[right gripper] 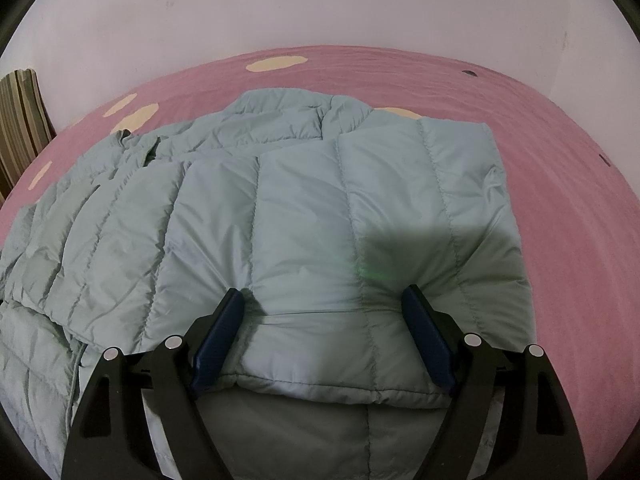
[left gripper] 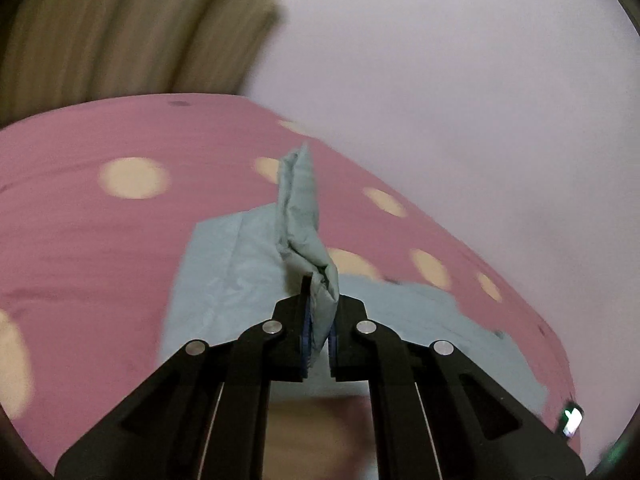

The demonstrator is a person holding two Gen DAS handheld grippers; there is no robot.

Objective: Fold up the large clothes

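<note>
A pale blue-green quilted jacket (right gripper: 300, 200) lies spread on a pink bed sheet (right gripper: 560, 140) with cream dots. In the left wrist view my left gripper (left gripper: 322, 300) is shut on a narrow bunched strip of the jacket (left gripper: 298, 208), which stands up from the jaws above the rest of the jacket (left gripper: 224, 272) lying flat on the sheet (left gripper: 100, 260). My right gripper (right gripper: 323, 292) is open wide. Its blue-padded fingertips (right gripper: 234, 294) rest on top of a folded-over jacket panel near its front hem, one on each side of a quilted section.
A plain pale wall runs behind the bed in both views. A striped curtain (left gripper: 120, 28) hangs at the far left, also seen as the curtain (right gripper: 20, 120) at the left edge. A small lit object (left gripper: 572, 420) lies at the bed's right edge.
</note>
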